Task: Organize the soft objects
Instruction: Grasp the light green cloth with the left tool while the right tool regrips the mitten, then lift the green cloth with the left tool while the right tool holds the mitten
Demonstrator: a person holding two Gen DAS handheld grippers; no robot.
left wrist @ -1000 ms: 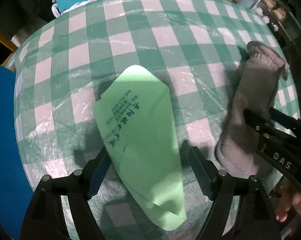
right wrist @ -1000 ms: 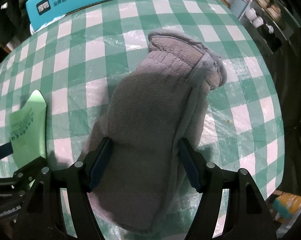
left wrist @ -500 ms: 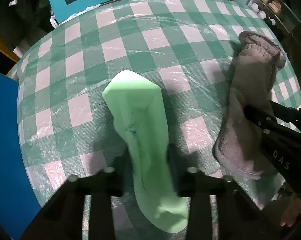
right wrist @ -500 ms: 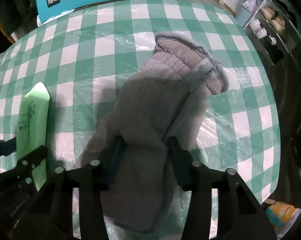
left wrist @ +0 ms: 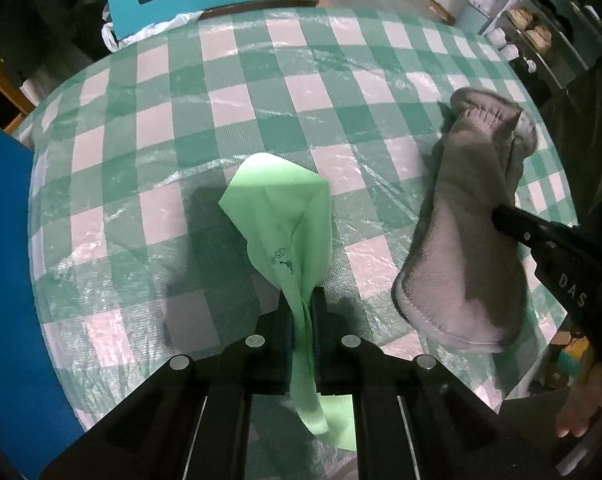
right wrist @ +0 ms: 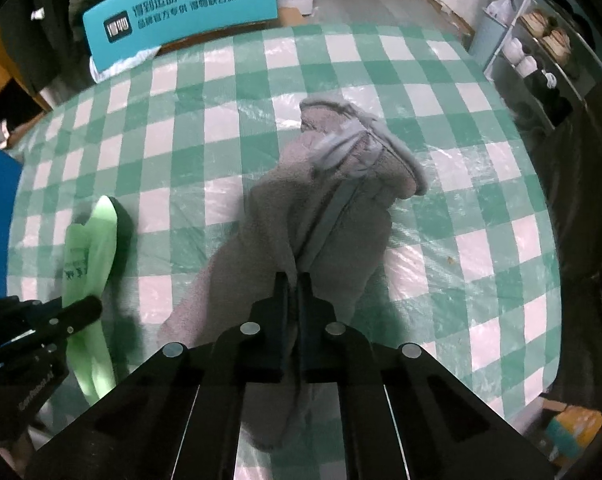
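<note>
The left hand-held gripper (left wrist: 302,312) has just clamped the green cloth (left wrist: 285,232) at the surface's (left wrist: 229,100) six o'clock; the right hand-held gripper (right wrist: 294,292) has pinched the grey mitt (right wrist: 301,220) toward three o'clock. Lift both slowly, keeping them well apart.

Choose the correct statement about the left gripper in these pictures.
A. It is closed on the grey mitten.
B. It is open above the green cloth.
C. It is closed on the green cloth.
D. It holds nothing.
C: the left gripper has its jaws pressed together on a bunched fold of the green cloth, while the grey mitten is pinched by the right gripper.
</note>
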